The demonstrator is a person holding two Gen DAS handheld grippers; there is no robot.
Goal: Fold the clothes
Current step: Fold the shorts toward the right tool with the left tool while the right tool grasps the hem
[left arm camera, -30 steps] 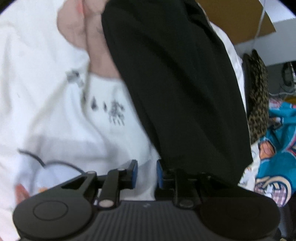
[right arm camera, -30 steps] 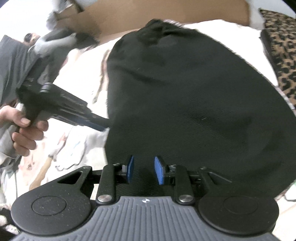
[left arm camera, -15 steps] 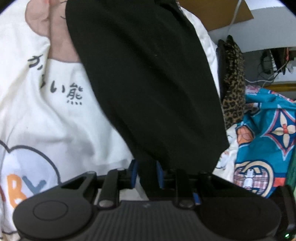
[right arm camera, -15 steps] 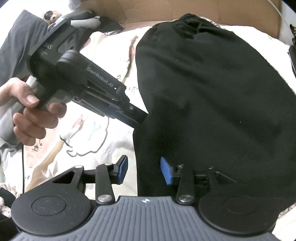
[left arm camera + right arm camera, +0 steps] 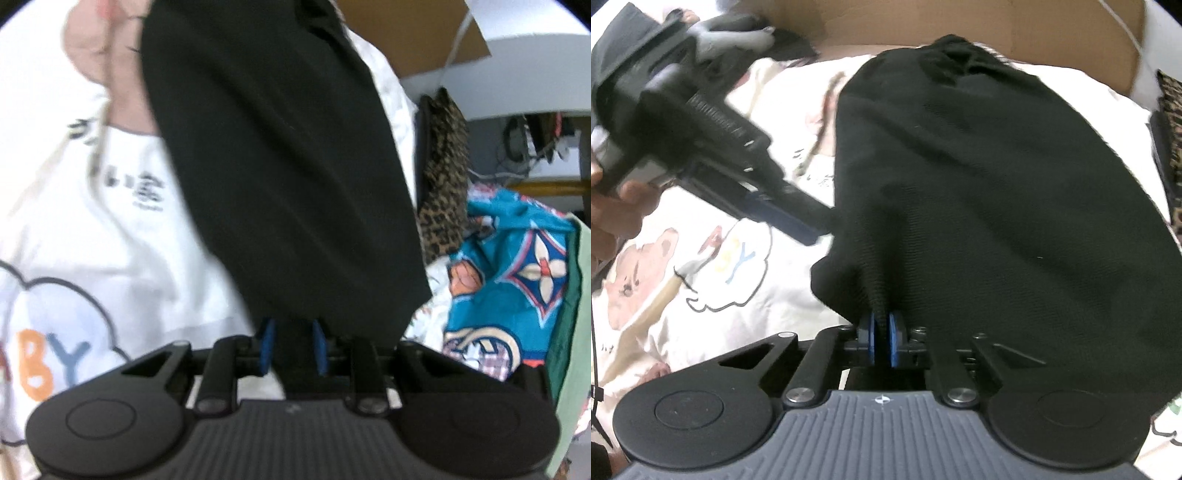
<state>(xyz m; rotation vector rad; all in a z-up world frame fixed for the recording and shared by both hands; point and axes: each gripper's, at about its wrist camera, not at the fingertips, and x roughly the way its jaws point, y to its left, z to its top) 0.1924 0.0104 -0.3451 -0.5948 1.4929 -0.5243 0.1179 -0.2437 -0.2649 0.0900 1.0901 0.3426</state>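
My right tool (image 5: 881, 341) is closing, pinching the near edge of the soft black knit garment (image 5: 997, 206) on the white cartoon-print sheet (image 5: 713, 280). My left tool (image 5: 291, 345) is opening with cloth between its pads. I should lift both evenly.

The big black cloth (image 5: 997, 192) covers the middle of the white cartoon-print sheet (image 5: 713, 280); bare sheet lies open on its left side; the brown cardboard wall (image 5: 960, 22) blocks the far end; a leopard-print cloth (image 5: 443, 192) and a bright teal patterned cloth (image 5: 517, 280) crowd the right side.
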